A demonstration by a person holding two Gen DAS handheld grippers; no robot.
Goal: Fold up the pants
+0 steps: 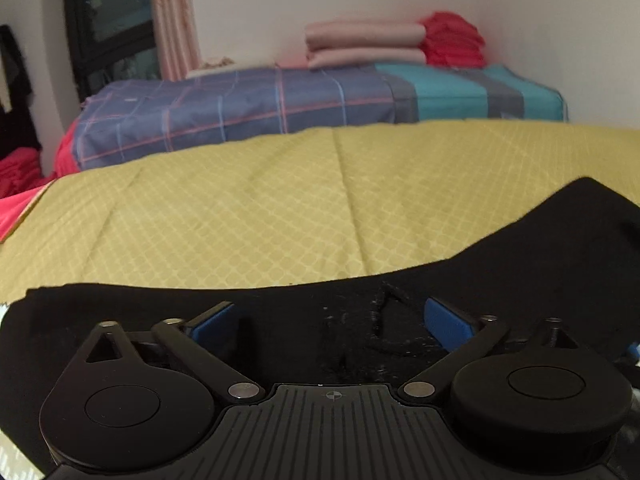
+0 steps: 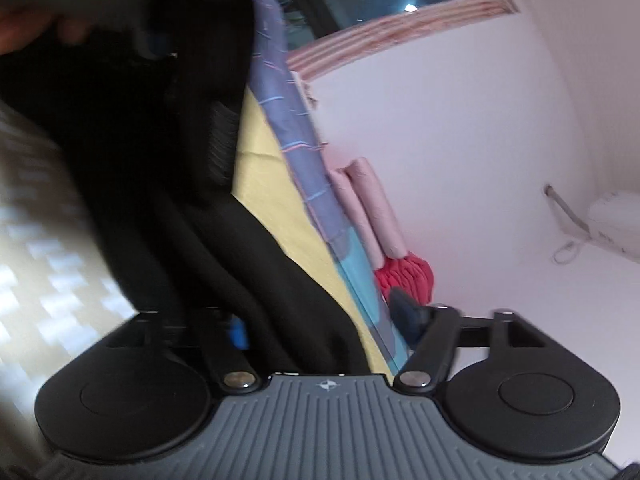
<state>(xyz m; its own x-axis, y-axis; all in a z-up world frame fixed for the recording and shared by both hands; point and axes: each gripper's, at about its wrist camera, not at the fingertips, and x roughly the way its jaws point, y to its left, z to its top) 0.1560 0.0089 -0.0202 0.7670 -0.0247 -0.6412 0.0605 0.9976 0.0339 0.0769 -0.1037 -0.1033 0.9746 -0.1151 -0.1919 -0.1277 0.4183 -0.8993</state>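
Note:
The black pants (image 1: 500, 272) lie on the yellow quilted bedcover (image 1: 248, 216), spread across the near edge. My left gripper (image 1: 330, 324) sits low over them with its blue pads (image 1: 444, 322) wide apart and the dark cloth between and under them. In the right wrist view the camera is rolled sideways. The black pants (image 2: 168, 200) hang in folds across the left half. My right gripper (image 2: 324, 328) has its jaws wide apart, with the cloth running between the blue pads (image 2: 406, 314). A hand on the other gripper shows at the top left.
A second bed with a blue checked sheet (image 1: 240, 112) stands behind. Folded pink bedding (image 1: 364, 46) and red cloth (image 1: 452, 40) are stacked on it against the white wall. A dark window (image 1: 116, 8) with a pink curtain is at back left. Red cloth (image 1: 16, 176) lies at the far left.

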